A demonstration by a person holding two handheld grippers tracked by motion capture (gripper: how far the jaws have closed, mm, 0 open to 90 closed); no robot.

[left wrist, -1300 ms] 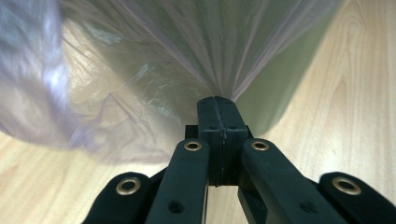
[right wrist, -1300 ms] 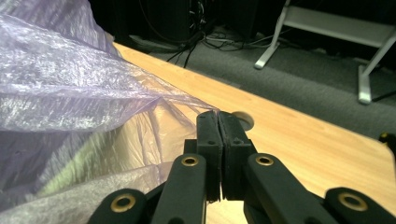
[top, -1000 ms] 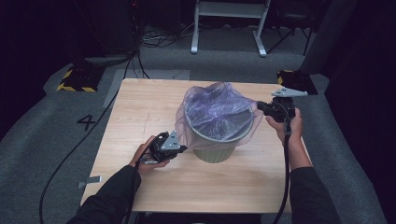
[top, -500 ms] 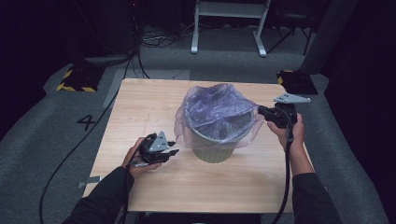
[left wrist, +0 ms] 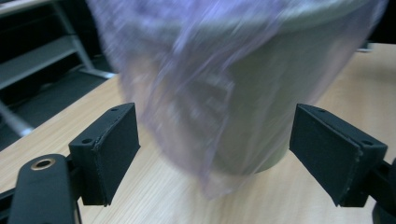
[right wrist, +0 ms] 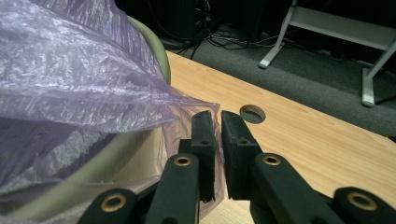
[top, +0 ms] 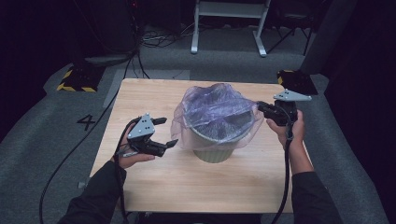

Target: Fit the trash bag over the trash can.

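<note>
A pale green bin (top: 215,148) stands in the middle of the wooden table (top: 149,95), lined with a thin purple bag (top: 217,109) that drapes over its rim. My right gripper (top: 260,107) is at the bin's right rim, shut on the bag's edge (right wrist: 187,100), which is pulled out to a point between its jaws (right wrist: 218,122). My left gripper (top: 164,132) is held just left of the bin, open wide and apart from it. In the left gripper view (left wrist: 214,135) the hanging bag (left wrist: 196,93) and bin wall (left wrist: 275,88) lie ahead between the jaws.
A round hole (right wrist: 252,113) is cut in the table beyond the right gripper. Off the table lie a white stand's legs (top: 229,28), a yellow-and-black striped block (top: 74,80), a dark box (top: 296,80) and loose cables on the grey floor.
My left gripper drew back from the bag to the left and now faces the bin with its jaws spread. The right gripper holds the bag's edge in much the same place.
</note>
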